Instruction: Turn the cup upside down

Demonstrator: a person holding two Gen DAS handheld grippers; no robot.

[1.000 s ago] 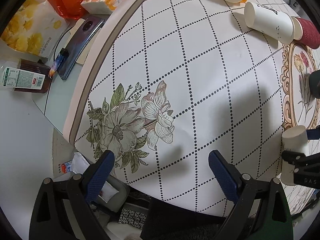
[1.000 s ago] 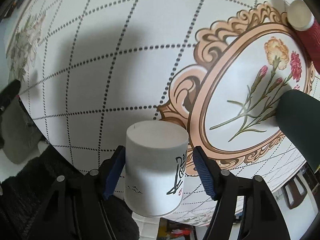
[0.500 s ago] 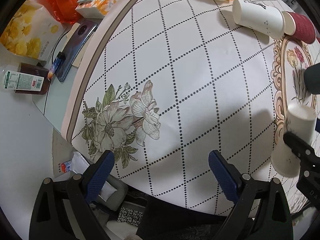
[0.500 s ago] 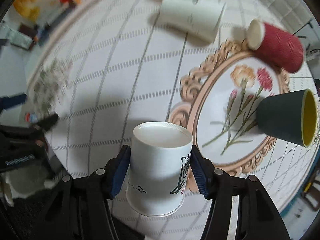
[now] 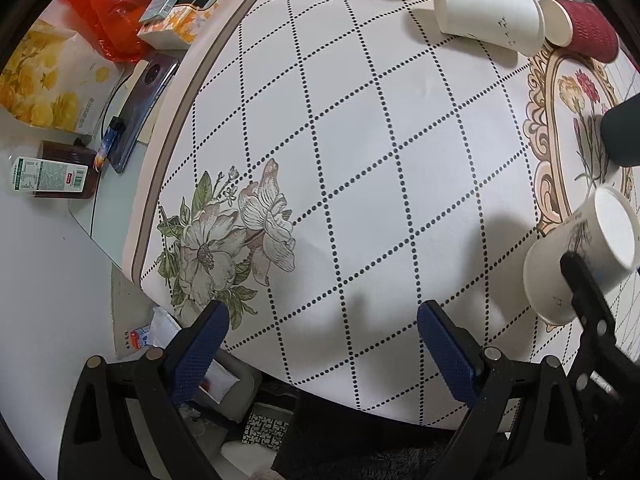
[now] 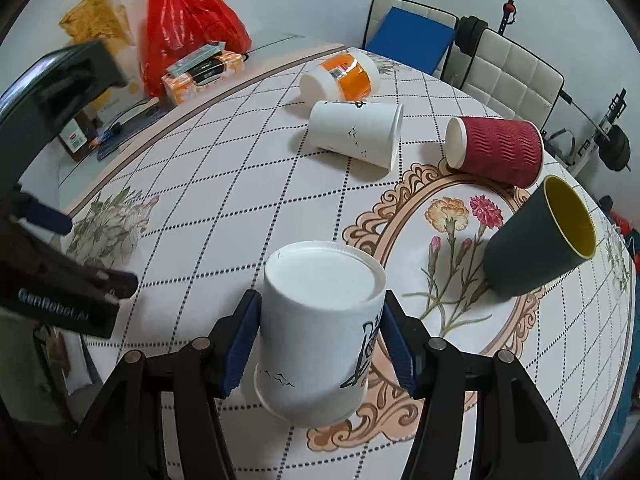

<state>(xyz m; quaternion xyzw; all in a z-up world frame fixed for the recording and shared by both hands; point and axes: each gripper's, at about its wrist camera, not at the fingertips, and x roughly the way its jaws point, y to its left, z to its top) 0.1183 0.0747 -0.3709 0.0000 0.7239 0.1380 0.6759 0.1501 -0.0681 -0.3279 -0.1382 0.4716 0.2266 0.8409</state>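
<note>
A white paper cup with dark print (image 6: 320,328) sits between the blue pads of my right gripper (image 6: 320,340), which is shut on it. The cup is upside down, its flat base up and its rim low over the tablecloth; whether the rim touches the cloth is unclear. The same cup shows in the left wrist view (image 5: 580,256) at the far right, tilted, with a black finger (image 5: 580,284) of the right gripper across it. My left gripper (image 5: 320,344) is open and empty over the near table edge, left of the cup.
Lying on the patterned tablecloth (image 6: 224,184) are a white cup (image 6: 356,132), an orange-labelled tub (image 6: 340,76) and a red ribbed cup (image 6: 496,150). A dark cup with yellow inside (image 6: 536,240) stands tilted at right. A red bag (image 6: 188,20), boxes and a phone (image 5: 140,104) lie beyond the far-left edge.
My right gripper has turned and tilted with the white cup, so its view swung from straight down at the cloth up across the table. The left gripper shifted slightly.
</note>
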